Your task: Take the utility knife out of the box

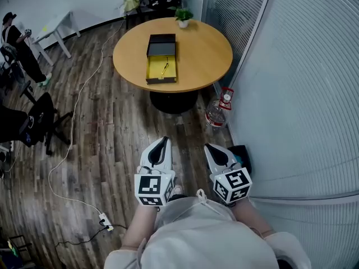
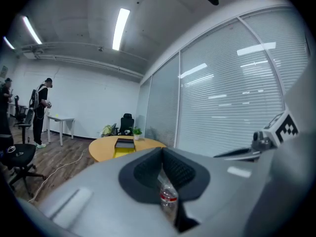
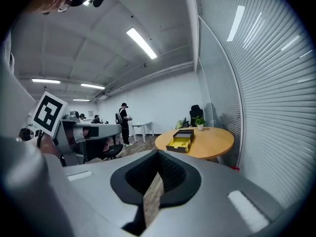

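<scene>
On the plank floor (image 1: 106,128) of an office, a round table (image 1: 207,55) stands beside a blind-covered glass wall (image 1: 291,94). The open box (image 1: 154,74) lies on it with the utility knife (image 1: 165,69) in its yellow tray and a potted plant (image 1: 183,17) at the far edge. A water bottle (image 1: 215,114) stands by the table's base. The left gripper (image 1: 163,141) and right gripper (image 1: 208,147), well short of the table, have their jaws together and hold nothing.

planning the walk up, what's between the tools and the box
In the head view, only bare wood floor separates the left tool and right tool from the round table holding the box. A water bottle stands off right.
</scene>
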### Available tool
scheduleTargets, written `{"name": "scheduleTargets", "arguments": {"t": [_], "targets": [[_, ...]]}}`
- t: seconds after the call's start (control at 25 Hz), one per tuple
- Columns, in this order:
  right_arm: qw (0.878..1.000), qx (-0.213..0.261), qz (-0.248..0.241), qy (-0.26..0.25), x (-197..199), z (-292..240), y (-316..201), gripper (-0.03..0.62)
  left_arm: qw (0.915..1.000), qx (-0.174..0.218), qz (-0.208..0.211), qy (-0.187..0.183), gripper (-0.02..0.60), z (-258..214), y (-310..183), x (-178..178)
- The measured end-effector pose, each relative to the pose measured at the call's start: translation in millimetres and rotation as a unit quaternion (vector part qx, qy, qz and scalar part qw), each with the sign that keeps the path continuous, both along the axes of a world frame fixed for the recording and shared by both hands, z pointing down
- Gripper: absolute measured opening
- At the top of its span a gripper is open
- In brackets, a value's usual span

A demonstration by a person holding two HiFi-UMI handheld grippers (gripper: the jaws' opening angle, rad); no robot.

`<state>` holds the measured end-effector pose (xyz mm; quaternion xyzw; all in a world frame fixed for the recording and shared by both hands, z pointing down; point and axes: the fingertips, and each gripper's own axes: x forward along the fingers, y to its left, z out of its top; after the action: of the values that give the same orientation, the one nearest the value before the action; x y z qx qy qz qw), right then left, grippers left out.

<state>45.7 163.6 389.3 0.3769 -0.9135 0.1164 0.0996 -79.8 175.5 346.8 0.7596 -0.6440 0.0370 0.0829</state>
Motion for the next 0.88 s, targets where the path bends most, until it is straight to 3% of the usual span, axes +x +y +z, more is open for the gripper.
{"name": "scheduleTargets", "arguments": {"t": [0.28, 0.64, 0.88], "targets": [[1.000, -0.010, 0.011, 0.010, -71.9, 2.8, -70.6, -0.002, 0.9998, -0.015, 0.009, 0.005, 0.006, 8.2, -65.1, -76.3], [0.999, -0.018, 0.009, 0.027, -107.8, 28.5, -162.4, -0.002, 0.9989, -0.046, -0.004, 0.005, 0.006, 44.8, -140.6, -119.8], [0.999, -0.026, -0.018, 0.019, -136.5, 47.4, -261.7, -0.002, 0.9979, -0.059, -0.021, -0.017, 0.006, 61.4, -228.5, -138.6]]}}
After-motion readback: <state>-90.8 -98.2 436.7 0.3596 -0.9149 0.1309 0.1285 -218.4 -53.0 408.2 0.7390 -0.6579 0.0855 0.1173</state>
